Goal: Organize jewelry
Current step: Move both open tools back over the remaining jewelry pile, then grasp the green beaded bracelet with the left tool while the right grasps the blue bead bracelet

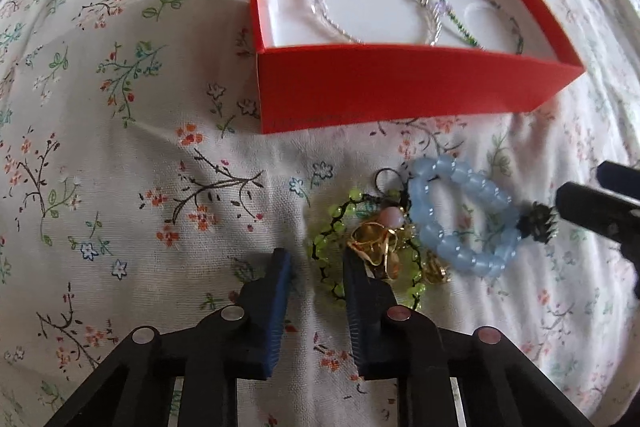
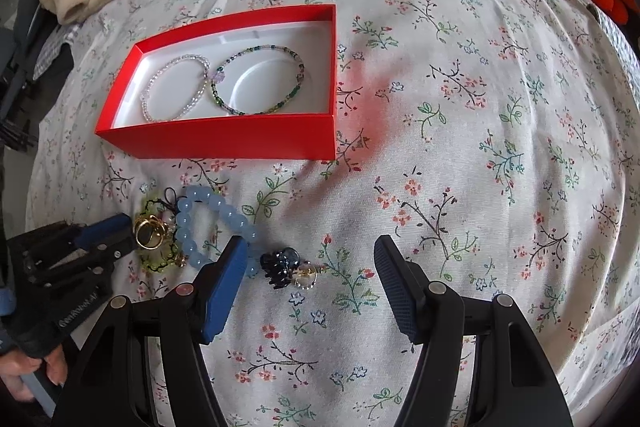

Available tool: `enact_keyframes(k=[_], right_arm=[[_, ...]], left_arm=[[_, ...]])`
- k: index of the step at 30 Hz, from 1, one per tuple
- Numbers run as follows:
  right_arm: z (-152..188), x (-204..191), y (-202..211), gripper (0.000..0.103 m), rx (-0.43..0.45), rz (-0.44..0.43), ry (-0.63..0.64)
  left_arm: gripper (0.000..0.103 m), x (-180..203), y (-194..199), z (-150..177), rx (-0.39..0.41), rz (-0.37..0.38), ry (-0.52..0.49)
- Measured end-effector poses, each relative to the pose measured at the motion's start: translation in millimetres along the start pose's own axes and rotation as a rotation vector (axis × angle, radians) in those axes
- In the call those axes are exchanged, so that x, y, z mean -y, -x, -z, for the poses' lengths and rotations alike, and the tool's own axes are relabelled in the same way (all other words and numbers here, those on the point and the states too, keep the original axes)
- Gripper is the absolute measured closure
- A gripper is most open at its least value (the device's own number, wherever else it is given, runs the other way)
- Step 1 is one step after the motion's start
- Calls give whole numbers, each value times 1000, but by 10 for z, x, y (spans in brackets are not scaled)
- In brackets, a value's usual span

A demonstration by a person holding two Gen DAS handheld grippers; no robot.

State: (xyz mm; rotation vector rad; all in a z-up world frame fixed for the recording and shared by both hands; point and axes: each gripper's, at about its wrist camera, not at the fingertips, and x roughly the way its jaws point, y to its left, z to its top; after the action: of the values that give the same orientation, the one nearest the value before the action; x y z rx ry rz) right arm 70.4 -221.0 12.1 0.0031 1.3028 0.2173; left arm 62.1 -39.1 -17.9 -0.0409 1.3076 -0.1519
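Left tool (image 1: 316, 267) hovered spread beside the tangled jewelry pile (image 1: 376, 247) on the bed; right tool (image 2: 312, 259) stood spread near the blue bracelet (image 2: 212, 223). Light, slippery beads probably favored gripping one strand toward the red box (image 2: 224, 139).

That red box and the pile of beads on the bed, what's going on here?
Someone is sorting jewelry on a flowered bedsheet with a gripper in each hand. The red box already holds a clear bracelet and a green bracelet. The left gripper is open at the edge of a tangle of green beads and gold rings. The right gripper is open over a dark hair clip, beside the blue bracelet. Neither holds anything.
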Motion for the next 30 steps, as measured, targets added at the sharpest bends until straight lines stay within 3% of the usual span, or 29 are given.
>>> enact_keyframes(k=[7,11,19,27,30], right_arm=[[-11,-6,-29,35,-5,-2,2],[-32,-47,-75,35,-15,-8,4],[-87,-138,-128,35,-22,-35,10],[-109,-325,-311,35,-54,-68,41],[-118,-388,-402,38,-60,-42,62]], left_arm=[[85,80,-89,10,7,-14,-8],[100,109,-107,47,29,-33,-7],[101,-33,72,96,66,45,28],[102,-229,238,67,96,39,36],[102,-358,254,127,93,35,39]])
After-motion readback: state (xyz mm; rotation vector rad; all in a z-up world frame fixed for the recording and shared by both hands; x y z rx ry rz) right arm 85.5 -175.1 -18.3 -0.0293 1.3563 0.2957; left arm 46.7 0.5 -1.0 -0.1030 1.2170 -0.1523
